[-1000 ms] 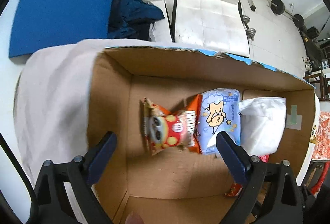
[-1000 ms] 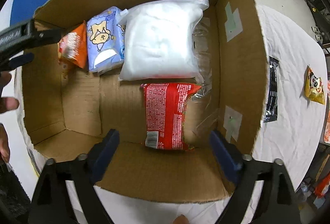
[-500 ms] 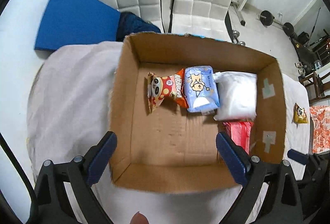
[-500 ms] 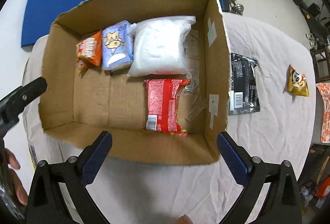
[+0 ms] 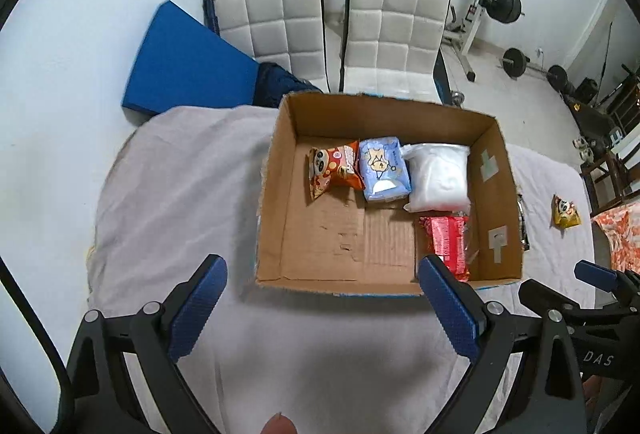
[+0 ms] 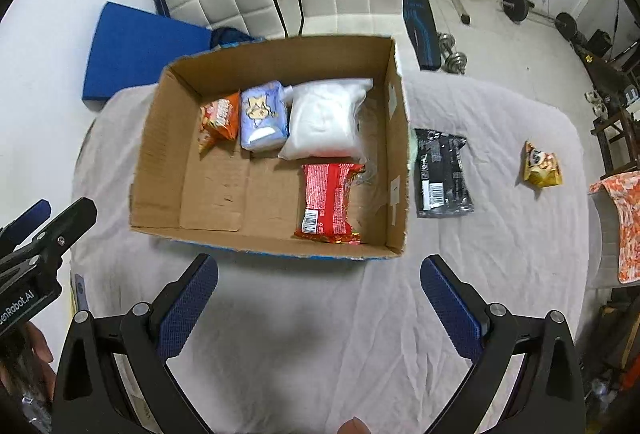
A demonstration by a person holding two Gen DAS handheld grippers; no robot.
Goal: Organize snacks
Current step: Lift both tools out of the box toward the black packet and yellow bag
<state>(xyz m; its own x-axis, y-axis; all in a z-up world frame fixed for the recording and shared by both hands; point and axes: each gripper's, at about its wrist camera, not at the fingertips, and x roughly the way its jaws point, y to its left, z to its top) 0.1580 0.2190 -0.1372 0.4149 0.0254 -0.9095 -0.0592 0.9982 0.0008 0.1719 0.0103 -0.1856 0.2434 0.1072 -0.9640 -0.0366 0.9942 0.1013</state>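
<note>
An open cardboard box (image 5: pixel 276 190) (image 6: pixel 154 170) stands on a table under a grey cloth. Along its far wall lie an orange snack bag (image 5: pixel 334 170) (image 6: pixel 218 118), a pale blue packet (image 5: pixel 384 168) (image 6: pixel 262 116) and a white bag (image 5: pixel 438 176) (image 6: pixel 324 122). A red packet (image 5: pixel 448 244) (image 6: pixel 328 202) lies near the front right corner. Outside, to the box's right, lie a black packet (image 6: pixel 442 172) and a small yellow bag (image 5: pixel 565 211) (image 6: pixel 540 164). My left gripper (image 5: pixel 324 312) and right gripper (image 6: pixel 318 308) both hover open and empty before the box's near wall.
Two white padded chairs (image 5: pixel 332 30) stand behind the table with a blue mat (image 5: pixel 184 62) against the wall. Weights and a barbell rack (image 5: pixel 480 6) fill the back right. An orange-patterned cloth (image 6: pixel 622 218) lies at the table's right edge. Bare cloth stretches left of the box.
Both grippers have pulled up and back out of the box, which now sits whole and smaller in each view. The snacks inside have not moved.
</note>
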